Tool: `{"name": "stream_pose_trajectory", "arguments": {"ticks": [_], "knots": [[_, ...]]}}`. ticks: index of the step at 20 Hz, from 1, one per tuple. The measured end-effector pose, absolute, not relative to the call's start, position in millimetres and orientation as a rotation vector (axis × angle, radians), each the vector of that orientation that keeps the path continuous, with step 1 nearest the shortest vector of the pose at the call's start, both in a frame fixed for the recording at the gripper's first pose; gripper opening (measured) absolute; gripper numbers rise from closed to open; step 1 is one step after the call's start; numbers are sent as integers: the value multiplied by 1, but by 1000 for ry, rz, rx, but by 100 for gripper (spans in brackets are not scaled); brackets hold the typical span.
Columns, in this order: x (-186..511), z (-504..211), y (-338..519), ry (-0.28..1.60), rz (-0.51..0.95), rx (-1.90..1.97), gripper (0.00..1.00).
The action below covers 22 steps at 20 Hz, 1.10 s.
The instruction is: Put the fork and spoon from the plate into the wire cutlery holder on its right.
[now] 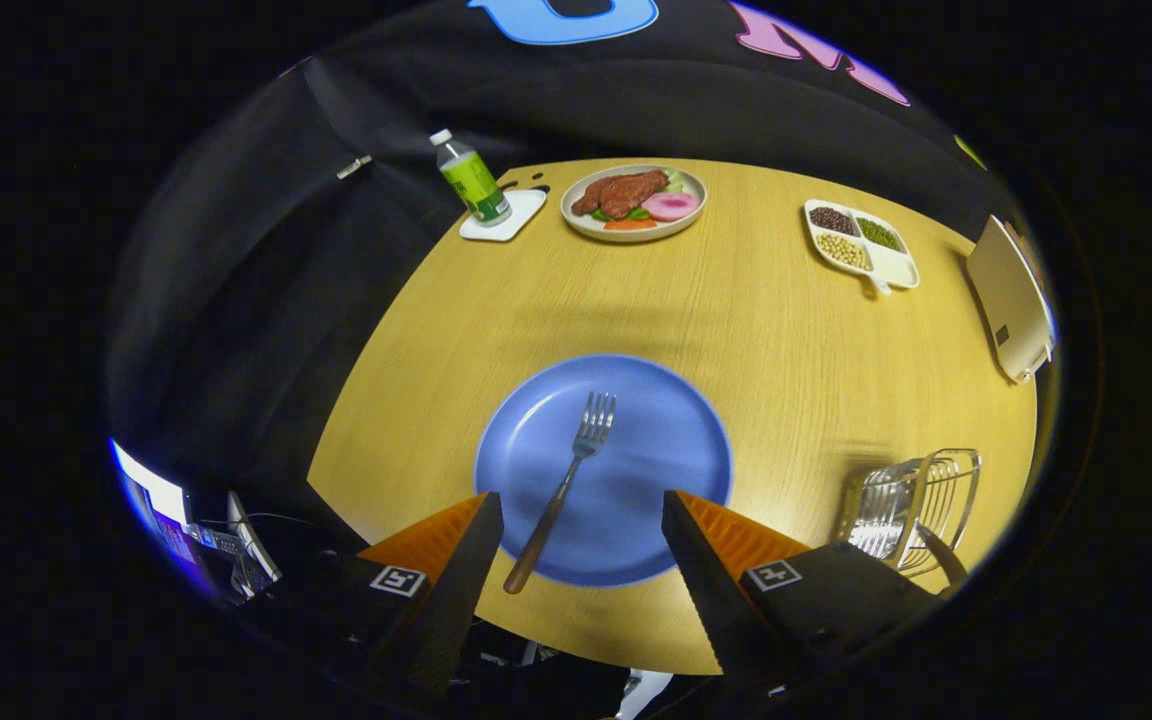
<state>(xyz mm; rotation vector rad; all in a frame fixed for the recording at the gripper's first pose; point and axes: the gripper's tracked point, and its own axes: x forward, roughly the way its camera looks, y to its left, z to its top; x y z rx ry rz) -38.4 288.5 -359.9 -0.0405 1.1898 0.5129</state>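
Observation:
A blue plate (656, 440) lies on the wooden table just ahead of my fingers. A fork (564, 487) with a brown handle rests on it, tines pointing away, handle end near the plate's front rim between my fingers. My gripper (581, 505) hangs above the plate's near edge, open, with nothing held. The wire cutlery holder (911, 510) stands to the right of the plate, beside my right finger; a brown handle sticks out of it at the near side.
At the table's far side stand a green-labelled bottle (471, 180) on a white coaster, a plate of food (633, 200) and a white divided dish of beans (861, 243). A flat beige box (1011, 295) lies at the right edge. The table's left edge drops off near the plate.

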Motion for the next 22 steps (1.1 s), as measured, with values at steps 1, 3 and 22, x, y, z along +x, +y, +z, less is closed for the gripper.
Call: {"name": "stream_pose_trajectory", "arguments": {"ticks": [1,3,22], "knots": [[-42,-369,292,1203,504,-52,100],[-44,-385,297,1222,476,-69,99],[-57,-439,297,1295,307,-155,37]]}}
